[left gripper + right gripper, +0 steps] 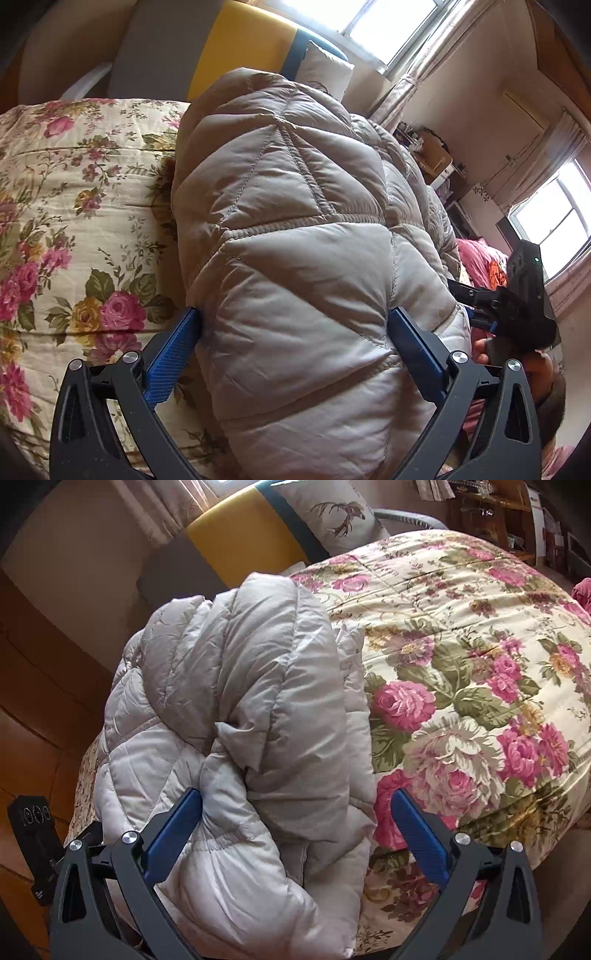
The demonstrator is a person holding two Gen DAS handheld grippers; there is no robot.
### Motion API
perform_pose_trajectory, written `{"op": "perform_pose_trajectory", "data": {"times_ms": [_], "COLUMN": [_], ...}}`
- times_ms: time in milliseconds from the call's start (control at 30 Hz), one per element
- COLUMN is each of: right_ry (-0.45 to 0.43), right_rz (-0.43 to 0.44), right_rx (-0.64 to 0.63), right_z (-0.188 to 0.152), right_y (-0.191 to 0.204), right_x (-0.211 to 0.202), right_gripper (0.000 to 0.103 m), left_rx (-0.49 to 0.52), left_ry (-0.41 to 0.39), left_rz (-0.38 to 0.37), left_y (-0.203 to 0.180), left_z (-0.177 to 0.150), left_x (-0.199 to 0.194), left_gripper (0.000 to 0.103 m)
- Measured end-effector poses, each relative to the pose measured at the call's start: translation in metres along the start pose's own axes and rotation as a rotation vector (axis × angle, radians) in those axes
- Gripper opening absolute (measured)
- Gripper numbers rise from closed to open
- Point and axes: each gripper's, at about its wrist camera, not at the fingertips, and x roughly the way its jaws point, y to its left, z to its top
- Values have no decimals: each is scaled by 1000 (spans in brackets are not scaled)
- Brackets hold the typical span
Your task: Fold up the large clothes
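The pale grey quilted down jacket [303, 236] lies bundled in a thick roll on the bed, on the cream quilt printed with pink roses [461, 672], close to the bed's near edge. The left gripper [295, 332] is spread wide, its blue fingers [173, 354] pressed against either side of the puffy roll rather than pinching it. The right gripper [295, 812] is likewise spread; one finger touches the folded cuff end, the other stands over the quilt just beside the jacket.

Several failures can be foreseen. The down filling is springy, so the roll is likely to be pushed open again once pressure is released. The shell looks slick, and a shallow bite could be slipped out of. Because the bundle sits near the edge, it might be nudged off toward the wooden floor [33, 738]. A layer of quilt could also be caught with the jacket.

The bed is soft and yielding, so little firm backing is offered for pressing a crease. Behind it, a yellow and blue headboard panel [240, 55], a white cushion with a stag motif [332, 513], curtained windows [391, 26] and what may be cluttered shelving are seen.
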Motion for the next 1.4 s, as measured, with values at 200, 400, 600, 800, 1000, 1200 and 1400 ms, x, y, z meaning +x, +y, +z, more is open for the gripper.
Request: {"op": "perform_pose_trajectory", "data": {"times_ms": [200, 400, 600, 800, 1000, 1200, 1400], "right_ry": [77, 103, 175, 264, 223, 82, -33], "right_rz": [169, 233, 271, 319, 370, 341, 376], "right_rx": [74, 70, 53, -17, -25, -97, -143], "right_z": [-1, 0, 12, 26, 35, 29, 22], "right_y": [-26, -33, -30, -25, -18, -8, -8], "right_x": [16, 22, 35, 49, 65, 62, 44], "right_gripper": [101, 101, 101, 101, 101, 101, 81], "left_rx": [20, -34, 20, 82, 61, 65, 196], "left_ry": [54, 119, 180, 271, 267, 192, 90], "left_rz": [-11, -88, -129, -150, -217, -189, -93], "left_y": [6, 17, 14, 20, 23, 24, -4], "left_z": [7, 9, 10, 21, 18, 7, 2], "left_x": [-1, 11, 20, 29, 41, 33, 9], "left_gripper": [100, 100, 100, 100, 100, 100, 80]}}
